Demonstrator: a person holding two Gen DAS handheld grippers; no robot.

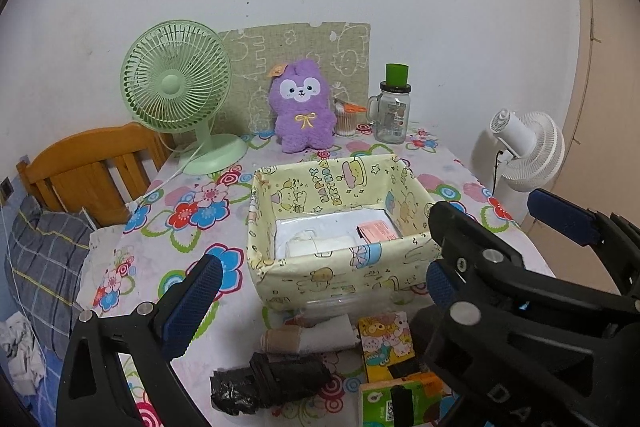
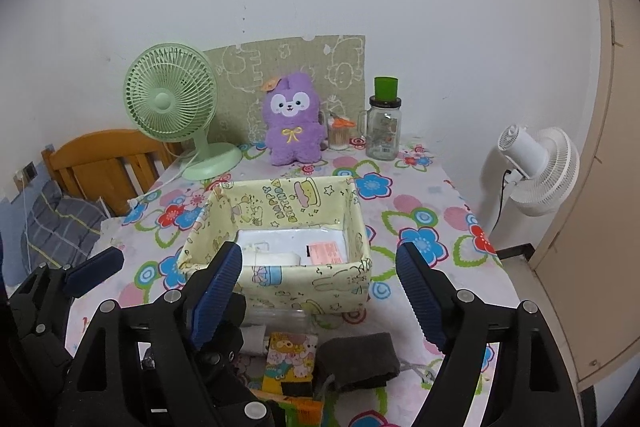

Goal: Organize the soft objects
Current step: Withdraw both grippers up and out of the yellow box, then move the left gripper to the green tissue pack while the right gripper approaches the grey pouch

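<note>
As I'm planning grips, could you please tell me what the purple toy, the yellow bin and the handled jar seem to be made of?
Purple toy: plush fabric, by its fuzzy, matte pile.
Yellow bin: probably a box wrapped in printed paper or film; slightly glossy, creased walls.
Handled jar: clear and shiny, likely glass, though plastic is possible.

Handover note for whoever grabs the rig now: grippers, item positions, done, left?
Left hand-held gripper: open, empty, above the near table edge.
Right hand-held gripper: open, empty, beside it.
Yellow cartoon box mid-table; it holds white items and a pink card; what they are is unclear.
In front of the box, loose: black bag roll, white roll, cartoon tissue pack, grey cloth.
Purple plush stands at the back.
Left: box the loose items.
</note>
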